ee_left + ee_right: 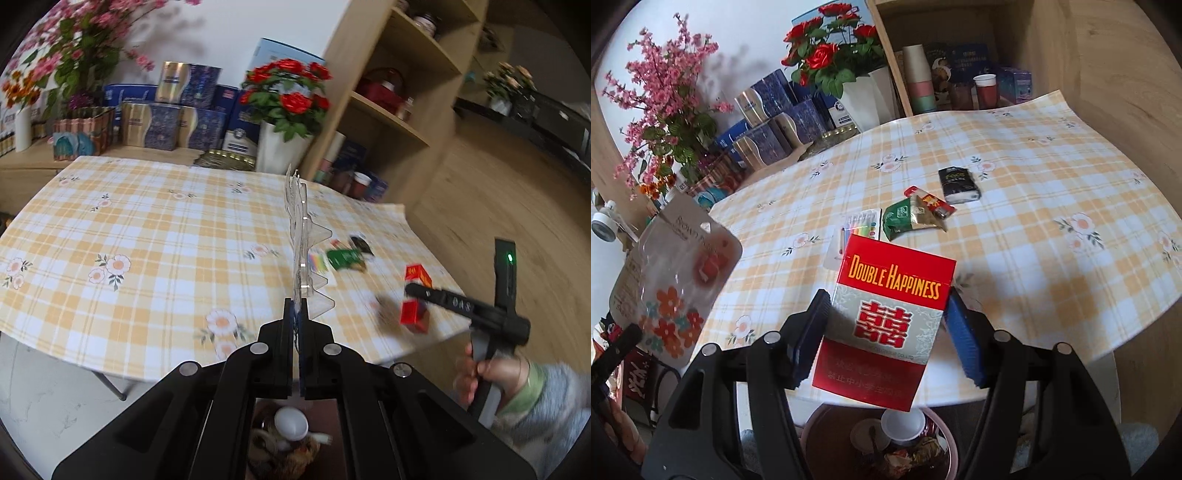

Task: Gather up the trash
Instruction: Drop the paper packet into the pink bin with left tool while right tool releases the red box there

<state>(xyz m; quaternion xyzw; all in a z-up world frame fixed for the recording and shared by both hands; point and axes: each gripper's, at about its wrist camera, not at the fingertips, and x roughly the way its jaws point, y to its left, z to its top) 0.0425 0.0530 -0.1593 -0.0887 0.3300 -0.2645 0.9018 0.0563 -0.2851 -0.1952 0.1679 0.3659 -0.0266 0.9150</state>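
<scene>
Left gripper (295, 325): jaws pressed together on a clear plastic blister pack with a flower-printed card (670, 280), held edge-on and upright in the left wrist view, lifted off the table.

Right gripper (882, 332): blue pads either side of a red-and-silver "Double Happiness" cigarette box (886, 321); the left pad meets the box edge, the right pad sits against its corner. The box hangs clear of the table between them, so I read it as gripped.

Bin: a dark red round waste bin (812, 435) sits under the near table edge, below both grippers, already holding a white cup and wrappers.

Table: a table under a yellow-checked floral cloth (1052, 221) carries more litter – a crumpled green wrapper (899, 221), a small red sachet (932, 203), a black tissue pack (958, 184) and a pale card of coloured pens (862, 223), clustered near one another.

Step in hand: two pieces picked up, both being carried to the bin, by my reading.

Next move: bring each piece over the bin's mouth, then part the jaws so it drops inside; the flat blister pack may need tilting to fall cleanly.

Remaining: the four pieces on the cloth.
</scene>
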